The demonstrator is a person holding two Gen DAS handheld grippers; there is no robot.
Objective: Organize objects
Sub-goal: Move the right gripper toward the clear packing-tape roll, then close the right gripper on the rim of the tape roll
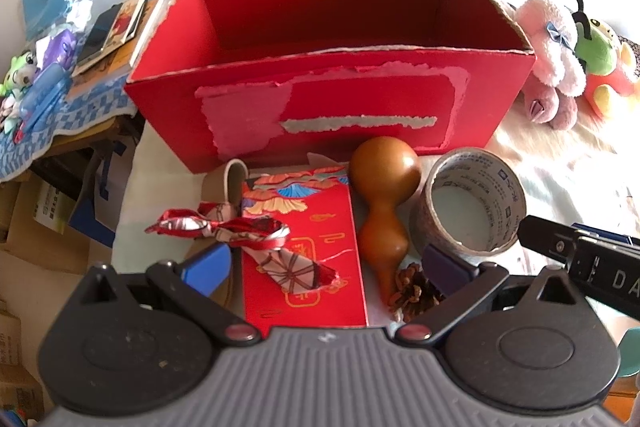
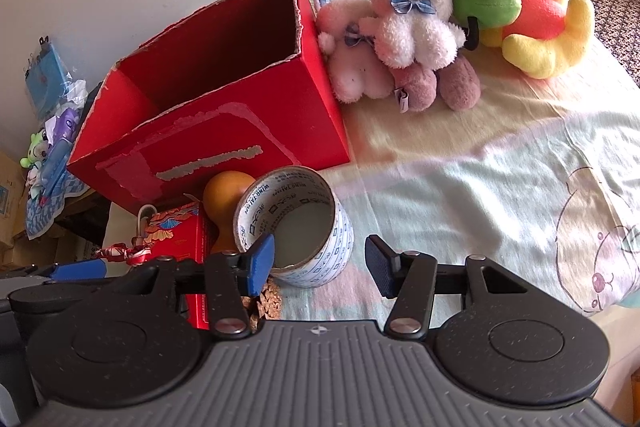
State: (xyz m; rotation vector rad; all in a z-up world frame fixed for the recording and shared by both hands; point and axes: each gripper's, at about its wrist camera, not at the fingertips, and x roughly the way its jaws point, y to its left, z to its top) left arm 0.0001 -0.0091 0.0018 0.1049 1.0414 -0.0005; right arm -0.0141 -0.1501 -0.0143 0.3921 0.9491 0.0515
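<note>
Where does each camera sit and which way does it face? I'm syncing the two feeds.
Left wrist: on the left tongs, facing the red box; its open blue pads straddle a ribbon, envelope and gourd. The right tongs' tip shows at the right edge.
Right wrist: on the right tongs, angled at the tape roll and plush toys; the jaws are open, and the left tongs peek in at lower left.
Shared: box, tape, gourd, envelope, toys.

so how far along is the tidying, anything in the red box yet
Nothing looks done: the red box shows only bare interior. Nothing is in hand either; the left tongs and right tongs are both open and hold nothing. Left to move, all lying in front of the box: the tape roll, gourd, red packet, patterned ribbon and pine cone.
</note>
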